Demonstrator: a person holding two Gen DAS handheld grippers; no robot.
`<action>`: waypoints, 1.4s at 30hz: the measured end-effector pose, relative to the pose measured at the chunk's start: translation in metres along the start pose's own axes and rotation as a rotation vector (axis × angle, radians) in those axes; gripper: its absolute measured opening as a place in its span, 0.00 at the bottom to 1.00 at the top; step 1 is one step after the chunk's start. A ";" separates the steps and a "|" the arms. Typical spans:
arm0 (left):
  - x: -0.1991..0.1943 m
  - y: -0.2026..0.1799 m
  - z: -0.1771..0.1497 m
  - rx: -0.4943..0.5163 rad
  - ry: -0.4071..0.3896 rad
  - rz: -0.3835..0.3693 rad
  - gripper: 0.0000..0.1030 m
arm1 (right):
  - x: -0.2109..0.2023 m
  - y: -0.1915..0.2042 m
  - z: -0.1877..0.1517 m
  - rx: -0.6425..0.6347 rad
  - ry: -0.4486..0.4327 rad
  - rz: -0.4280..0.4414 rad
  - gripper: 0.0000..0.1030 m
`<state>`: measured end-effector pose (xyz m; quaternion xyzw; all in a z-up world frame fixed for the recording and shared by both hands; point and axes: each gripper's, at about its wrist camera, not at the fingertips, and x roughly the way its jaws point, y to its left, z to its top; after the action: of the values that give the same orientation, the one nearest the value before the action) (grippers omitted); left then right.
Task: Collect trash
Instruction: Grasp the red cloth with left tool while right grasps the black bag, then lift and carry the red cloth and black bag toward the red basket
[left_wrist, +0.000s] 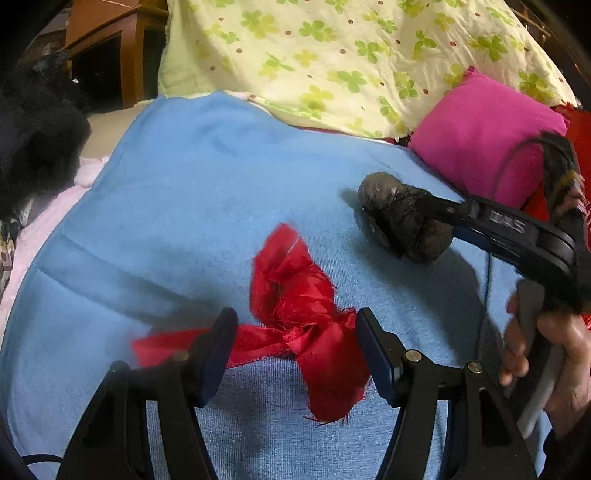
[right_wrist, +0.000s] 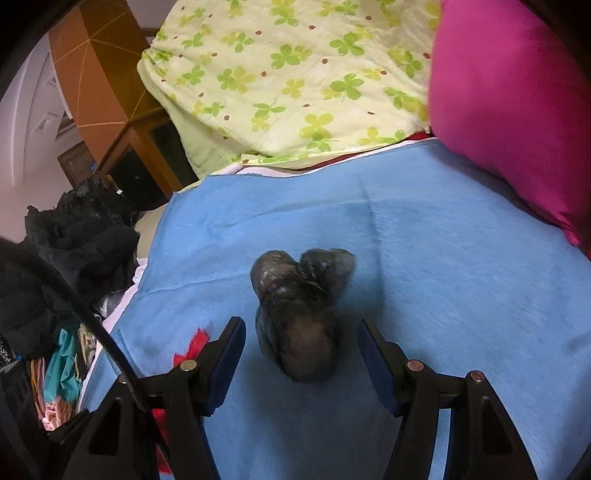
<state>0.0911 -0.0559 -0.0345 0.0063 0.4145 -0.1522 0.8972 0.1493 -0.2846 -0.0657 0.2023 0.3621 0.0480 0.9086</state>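
Observation:
A frayed red cloth scrap (left_wrist: 295, 314) lies on the blue blanket (left_wrist: 184, 184), and a corner of the red scrap (right_wrist: 195, 345) shows beside a finger in the right wrist view. My left gripper (left_wrist: 297, 347) is open and straddles the scrap, with its pads apart from the bulk of the cloth. A dark crumpled plastic lump (right_wrist: 299, 314) rests further right on the blanket. My right gripper (right_wrist: 301, 350) is open around it, with a gap on each side. The left wrist view shows the right gripper (left_wrist: 417, 214) reaching in over the lump (left_wrist: 402, 225), held by a hand (left_wrist: 546, 339).
A pink pillow (left_wrist: 480, 136) and a clover-print quilt (left_wrist: 332, 55) lie at the blanket's far edge. A heap of black clothing (right_wrist: 81, 229) sits off the left side, with coloured clothes (right_wrist: 62, 365) below it. Wooden furniture (right_wrist: 110, 92) stands behind.

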 end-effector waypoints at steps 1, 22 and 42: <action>0.002 0.001 0.000 -0.003 0.010 -0.008 0.65 | 0.007 0.003 0.001 -0.007 0.012 -0.018 0.65; 0.004 0.023 -0.008 -0.103 0.072 -0.052 0.24 | -0.027 0.026 -0.025 -0.054 0.047 -0.032 0.34; -0.127 -0.017 -0.063 0.061 -0.101 0.045 0.24 | -0.192 0.031 -0.103 -0.061 -0.108 0.011 0.34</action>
<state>-0.0383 -0.0289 0.0207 0.0353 0.3637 -0.1446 0.9196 -0.0592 -0.2665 0.0020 0.1789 0.3100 0.0532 0.9322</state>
